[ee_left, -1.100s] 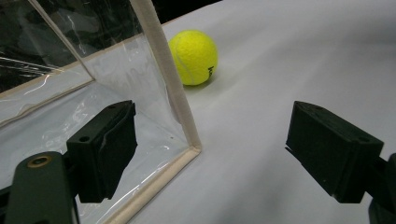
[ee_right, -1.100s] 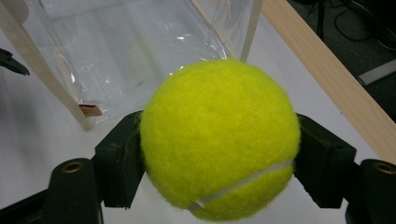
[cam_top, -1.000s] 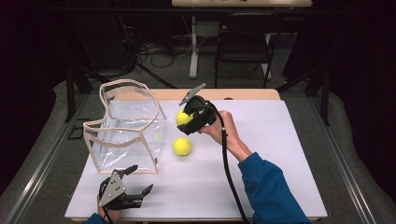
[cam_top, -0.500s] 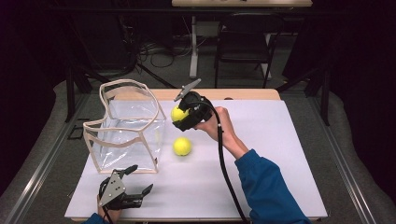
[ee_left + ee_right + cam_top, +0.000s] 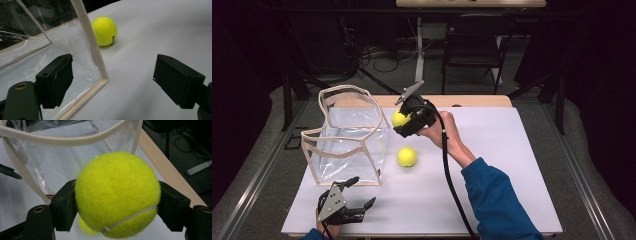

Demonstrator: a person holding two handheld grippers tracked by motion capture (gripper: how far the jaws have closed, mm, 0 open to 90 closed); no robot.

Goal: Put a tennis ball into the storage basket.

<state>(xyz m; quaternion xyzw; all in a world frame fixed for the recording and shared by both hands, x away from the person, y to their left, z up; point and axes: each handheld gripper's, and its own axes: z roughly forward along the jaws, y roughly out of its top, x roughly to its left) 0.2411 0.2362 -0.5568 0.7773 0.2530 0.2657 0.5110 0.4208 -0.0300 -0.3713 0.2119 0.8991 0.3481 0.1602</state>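
My right gripper (image 5: 404,121) is clamped on a tennis ball (image 5: 117,195), holding it in the air just beside the upper rim of the clear bag (image 5: 349,145). A second ball (image 5: 407,156) lies on the table (image 5: 512,170) near the bag's corner. My left gripper (image 5: 357,197) rests spread wide, grasping nothing, at the table's near edge.

Ball on the surface (image 5: 104,30): carried small dark print low on its right side, too small and cut off to read.
Ball in the right claw (image 5: 117,193): showed a white seam, no lettering.
Clear bag (image 5: 349,140): no legible label.
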